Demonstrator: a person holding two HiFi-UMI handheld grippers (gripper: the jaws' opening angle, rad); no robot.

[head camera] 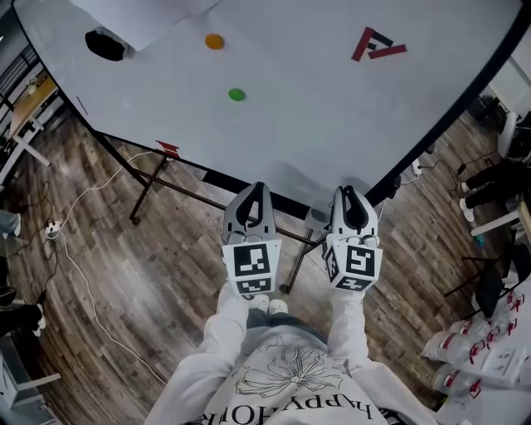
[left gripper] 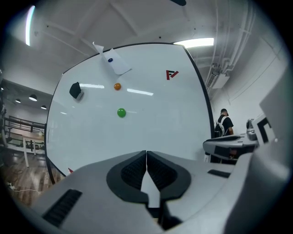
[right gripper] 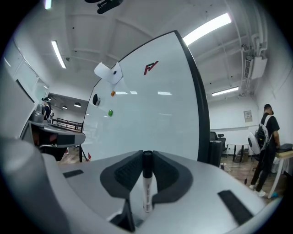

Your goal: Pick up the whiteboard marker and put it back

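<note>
A whiteboard marker (right gripper: 147,183), white barrel with a black cap, lies lengthwise between the jaws of my right gripper (right gripper: 147,157), which is shut on it. In the head view the right gripper (head camera: 348,197) is raised in front of the lower edge of the big whiteboard (head camera: 315,100), and the marker itself is hidden there. My left gripper (head camera: 255,192) hangs beside it, jaws shut with nothing between them, pads touching (left gripper: 146,157). Both point at the whiteboard (left gripper: 137,128).
On the board sit a black eraser (head camera: 105,45), an orange magnet (head camera: 215,41), a green magnet (head camera: 236,95), a sheet of paper (head camera: 158,17) and a red logo (head camera: 377,46). The board's black stand legs (head camera: 153,178) and cables (head camera: 83,249) cross the wooden floor. A person (right gripper: 265,137) stands at the right.
</note>
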